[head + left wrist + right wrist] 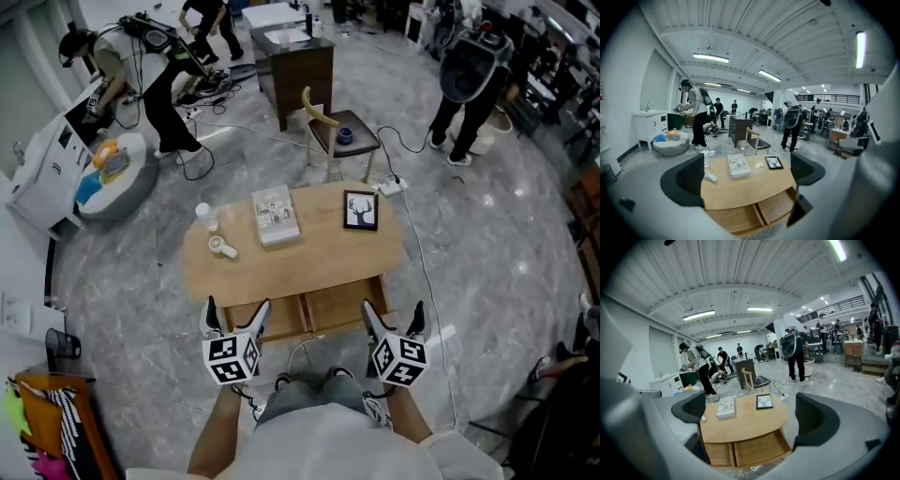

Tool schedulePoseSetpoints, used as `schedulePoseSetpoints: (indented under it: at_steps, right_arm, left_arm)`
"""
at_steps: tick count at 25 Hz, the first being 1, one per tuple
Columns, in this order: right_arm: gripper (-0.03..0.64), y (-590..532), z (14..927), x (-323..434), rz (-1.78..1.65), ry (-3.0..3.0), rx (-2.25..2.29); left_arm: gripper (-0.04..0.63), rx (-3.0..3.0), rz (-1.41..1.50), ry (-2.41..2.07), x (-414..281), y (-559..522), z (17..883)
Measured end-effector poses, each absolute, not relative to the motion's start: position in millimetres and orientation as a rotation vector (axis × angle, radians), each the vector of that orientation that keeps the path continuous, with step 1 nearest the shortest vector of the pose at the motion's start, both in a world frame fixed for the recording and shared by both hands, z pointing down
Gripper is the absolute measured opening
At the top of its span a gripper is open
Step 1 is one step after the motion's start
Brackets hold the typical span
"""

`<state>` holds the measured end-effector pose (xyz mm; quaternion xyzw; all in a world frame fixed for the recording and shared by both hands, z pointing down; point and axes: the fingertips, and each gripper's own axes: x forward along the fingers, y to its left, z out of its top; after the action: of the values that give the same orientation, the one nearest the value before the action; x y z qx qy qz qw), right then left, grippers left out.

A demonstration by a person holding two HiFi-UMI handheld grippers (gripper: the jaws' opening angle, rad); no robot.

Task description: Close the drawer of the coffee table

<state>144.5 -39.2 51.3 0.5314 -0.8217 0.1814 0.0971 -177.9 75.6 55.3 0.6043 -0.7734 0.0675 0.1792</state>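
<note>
An oval wooden coffee table (319, 262) stands on the marble floor. Two drawers are pulled out on its near side, the left drawer (267, 319) and the right drawer (345, 307); both look bare inside. My left gripper (236, 319) hovers open just in front of the left drawer. My right gripper (394, 321) stands open at the right drawer's near right corner. Neither holds anything. The left gripper view shows the table (745, 187) and drawers (776, 208) between the open jaws; so does the right gripper view, with the table (740, 423) and drawers (759, 450).
On the table lie a book (275, 215), a framed deer picture (361, 210), a white cup (202, 212) and a tape roll (221, 247). A chair (335, 134) and dark cabinet (295, 70) stand beyond. Cables run over the floor. Several people work around.
</note>
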Motion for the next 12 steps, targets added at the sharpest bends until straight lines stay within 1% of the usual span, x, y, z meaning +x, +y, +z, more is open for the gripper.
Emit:
schedulePoseSetpoints:
  at_steps: [12]
  right_arm:
    - [0.588, -17, 60, 164, 0.551, -2.342, 1.707]
  left_arm:
    - [0.557, 1.854, 0.275, -2.021, -156, 58, 74]
